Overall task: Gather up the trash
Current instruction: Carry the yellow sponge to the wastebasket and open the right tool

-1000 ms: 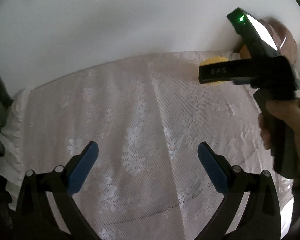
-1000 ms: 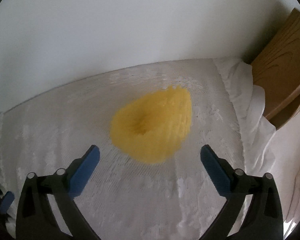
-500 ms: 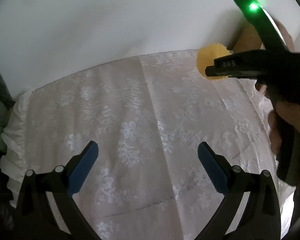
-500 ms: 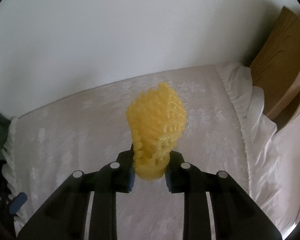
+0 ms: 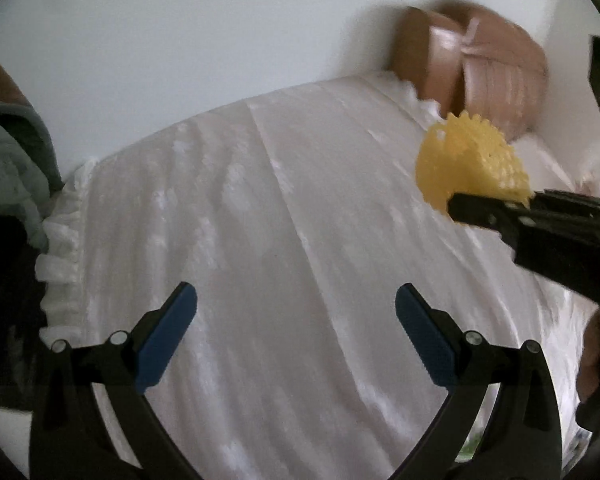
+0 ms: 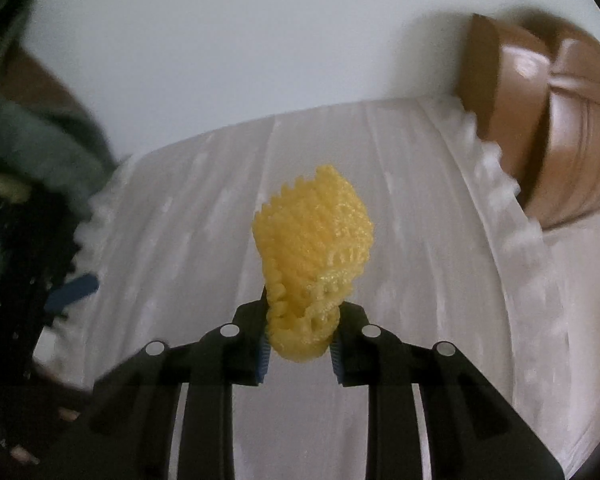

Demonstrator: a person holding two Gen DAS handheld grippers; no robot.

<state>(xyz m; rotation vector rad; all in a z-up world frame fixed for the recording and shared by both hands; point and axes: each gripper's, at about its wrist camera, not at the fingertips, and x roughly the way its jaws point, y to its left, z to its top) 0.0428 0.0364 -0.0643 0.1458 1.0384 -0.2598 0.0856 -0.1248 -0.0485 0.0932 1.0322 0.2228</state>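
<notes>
A yellow foam net sleeve point(image 6: 314, 248) is pinched at its lower end between the pads of my right gripper point(image 6: 300, 346) and stands up above the white lace tablecloth point(image 6: 204, 216). The sleeve also shows in the left wrist view point(image 5: 466, 166) at the right, held by the right gripper point(image 5: 496, 210) above the cloth. My left gripper point(image 5: 296, 332) is open and empty over the near part of the tablecloth point(image 5: 260, 208). One of its blue fingertips point(image 6: 74, 290) shows at the left edge of the right wrist view.
A brown wooden chair back point(image 6: 548, 120) stands at the table's far right edge, also in the left wrist view point(image 5: 476, 68). A white wall is behind the table. Grey-green fabric point(image 5: 8, 160) and dark clutter lie at the left edge.
My right gripper closed on the yellow sleeve and lifted it off the cloth. Both views have swung, bringing the chair back more into sight.
</notes>
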